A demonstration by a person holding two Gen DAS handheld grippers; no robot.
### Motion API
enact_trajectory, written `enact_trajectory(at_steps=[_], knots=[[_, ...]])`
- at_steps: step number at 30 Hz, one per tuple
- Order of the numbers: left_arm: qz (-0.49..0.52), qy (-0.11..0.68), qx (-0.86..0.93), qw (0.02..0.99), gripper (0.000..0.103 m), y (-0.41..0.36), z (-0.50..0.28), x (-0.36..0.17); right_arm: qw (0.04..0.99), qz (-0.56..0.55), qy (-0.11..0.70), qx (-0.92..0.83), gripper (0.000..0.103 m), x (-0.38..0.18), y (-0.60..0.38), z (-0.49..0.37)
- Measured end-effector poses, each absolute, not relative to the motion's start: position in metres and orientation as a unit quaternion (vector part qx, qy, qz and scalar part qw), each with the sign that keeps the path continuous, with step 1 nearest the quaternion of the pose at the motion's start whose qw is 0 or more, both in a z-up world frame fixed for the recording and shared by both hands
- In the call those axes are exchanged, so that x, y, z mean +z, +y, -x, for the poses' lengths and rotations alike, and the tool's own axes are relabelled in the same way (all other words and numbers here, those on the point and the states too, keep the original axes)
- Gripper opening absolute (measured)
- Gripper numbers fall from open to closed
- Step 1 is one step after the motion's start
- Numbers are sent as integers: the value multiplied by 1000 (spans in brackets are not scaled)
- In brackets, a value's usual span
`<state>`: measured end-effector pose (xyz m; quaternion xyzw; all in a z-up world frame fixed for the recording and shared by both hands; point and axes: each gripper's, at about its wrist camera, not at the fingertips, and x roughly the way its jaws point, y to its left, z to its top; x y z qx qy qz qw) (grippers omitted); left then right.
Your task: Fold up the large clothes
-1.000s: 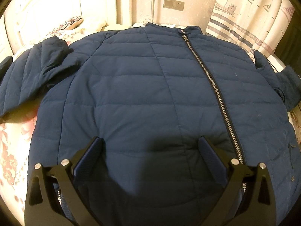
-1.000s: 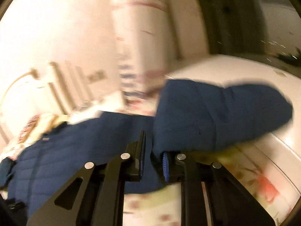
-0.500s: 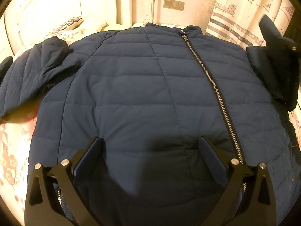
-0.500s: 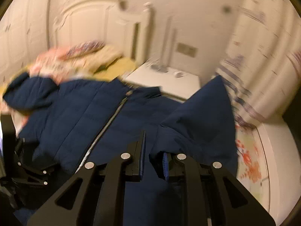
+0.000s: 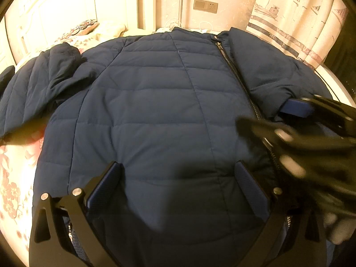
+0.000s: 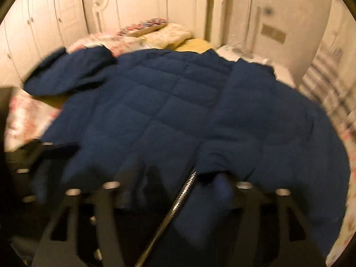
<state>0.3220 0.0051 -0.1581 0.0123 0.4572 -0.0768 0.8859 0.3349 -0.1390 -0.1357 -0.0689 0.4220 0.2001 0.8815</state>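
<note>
A: Your left tongs (image 5: pixel 178 191) hang wide open just over the hem of the navy puffer jacket (image 5: pixel 155 111), gripping nothing. Nearest them is the lower front panel, lying flat on the bed (image 5: pixel 13 178). You could use them to pin that hem while the other side is folded.

B: And my right tongs (image 6: pixel 175 187)?

A: Their jaws have just been opening. The right sleeve (image 6: pixel 255 120) is laid across the jacket's chest, and its cuff sits by the far pad rather than being pinched, as far as the blurred view shows. Draw them straight back so no pad drags the cuff along.

B: Where should the sleeve end up?

A: Just beyond the right tongs, alongside the zipper (image 5: pixel 240 77). In my judgement it lies a little bunched near the cuff, so smooth it flat before going on, because padded cloth springs back.

B: What lies farther out?

A: Well beyond the left tongs and off to their left, the other sleeve (image 5: pixel 37 84) is still spread out on the floral bedding. I would fold that one across next, to match. Past the collar stand the headboard (image 6: pixel 155 4) and the pillows (image 6: pixel 169 35); keep the jacket clear of those
</note>
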Motion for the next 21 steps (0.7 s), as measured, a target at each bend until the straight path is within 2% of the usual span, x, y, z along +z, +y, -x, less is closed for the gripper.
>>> enact_trajectory(at_steps=[1, 4, 6, 8, 11, 16, 18, 21], knots=[[-13, 457, -77, 886, 101, 5, -323, -158, 883, 55, 420, 201, 75, -129, -146, -326], [-13, 457, -76, 886, 101, 5, -323, -158, 911, 42, 368, 184, 75, -103, -159, -294], [-16, 457, -77, 886, 101, 4, -322, -157, 944, 25, 303, 130, 75, -84, -199, -271], [-23, 455, -74, 887, 101, 3, -321, -157, 956, -28, 280, 82, 75, -81, -239, -266], [-49, 444, -57, 893, 101, -3, -316, -153, 946, -170, 275, -12, 75, -99, -331, -265], [-163, 377, -50, 910, 101, -51, -296, -130, 886, -358, 289, -53, 75, -152, -409, -268], [-218, 336, -59, 914, 101, -84, -289, -118, 873, -394, 283, -55, 75, -160, -420, -269], [-286, 291, -83, 909, 101, -140, -286, -108, 880, -387, 267, -65, 75, -158, -415, -267]])
